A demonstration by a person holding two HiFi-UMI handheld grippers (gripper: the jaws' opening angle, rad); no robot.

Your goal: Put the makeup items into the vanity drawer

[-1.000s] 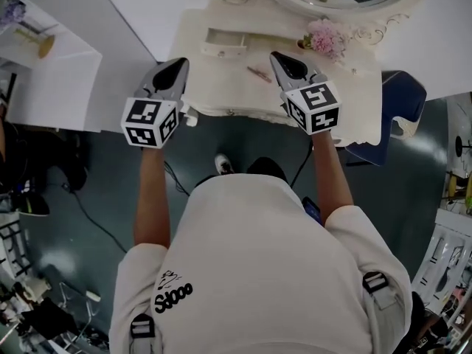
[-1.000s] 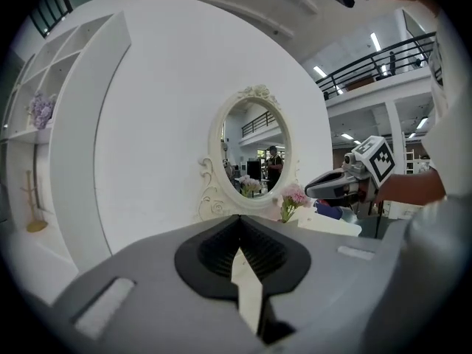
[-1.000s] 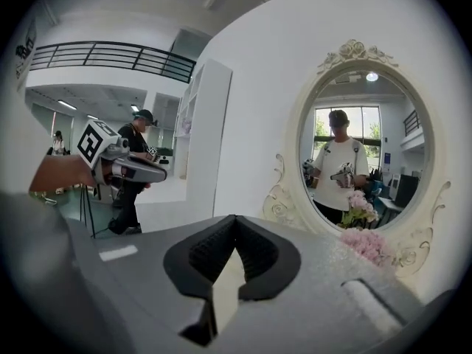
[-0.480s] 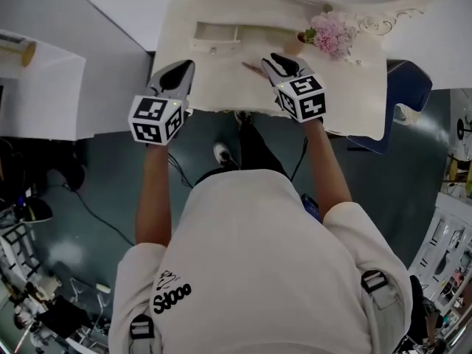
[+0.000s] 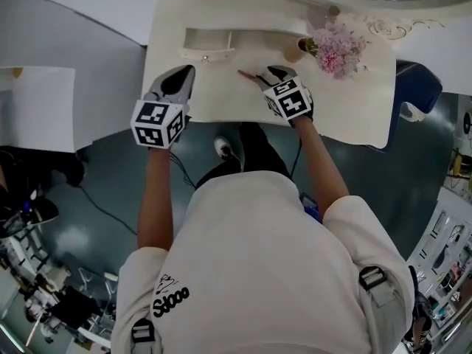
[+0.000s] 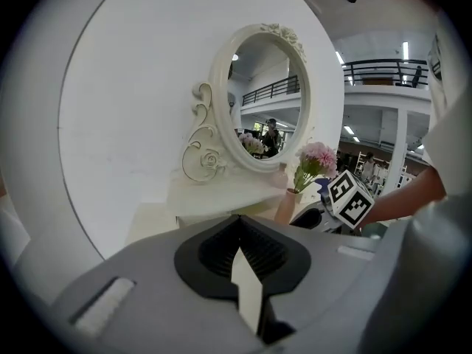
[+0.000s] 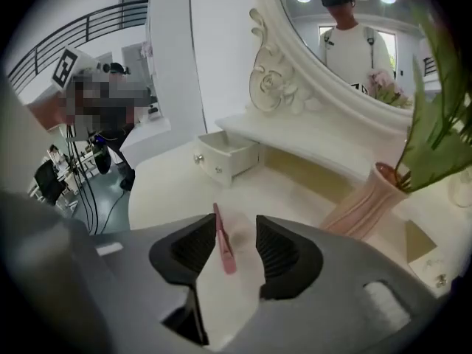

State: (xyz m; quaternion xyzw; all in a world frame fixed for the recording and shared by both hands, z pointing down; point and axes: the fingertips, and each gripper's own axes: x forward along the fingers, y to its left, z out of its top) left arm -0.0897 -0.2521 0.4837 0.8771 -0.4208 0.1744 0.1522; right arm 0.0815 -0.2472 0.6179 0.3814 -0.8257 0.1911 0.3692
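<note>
A slim pink makeup stick [image 5: 246, 74] [image 7: 223, 243] lies flat on the cream vanity top [image 5: 346, 102]. My right gripper [image 5: 267, 72] [image 7: 227, 243] is low over it, jaws opening, with the stick between the black pads and nearer the left one; neither pad presses on it. The small vanity drawer [image 5: 209, 44] [image 7: 224, 155] stands pulled out at the back left, and its inside looks bare. My left gripper [image 5: 179, 81] [image 6: 237, 251] hovers over the front left of the vanity top, shut, with nothing in it.
A pink vase [image 7: 363, 206] of pink flowers [image 5: 335, 47] stands just right of the right gripper. The oval mirror [image 6: 263, 94] [image 7: 354, 43] rises behind. A blue chair [image 5: 419, 87] is at the vanity's right end, a white table [image 5: 37, 105] far left.
My right gripper has moved forward and left over the vanity top onto the pink stick, and its jaws have spread. The left gripper has stayed by the front left edge.
</note>
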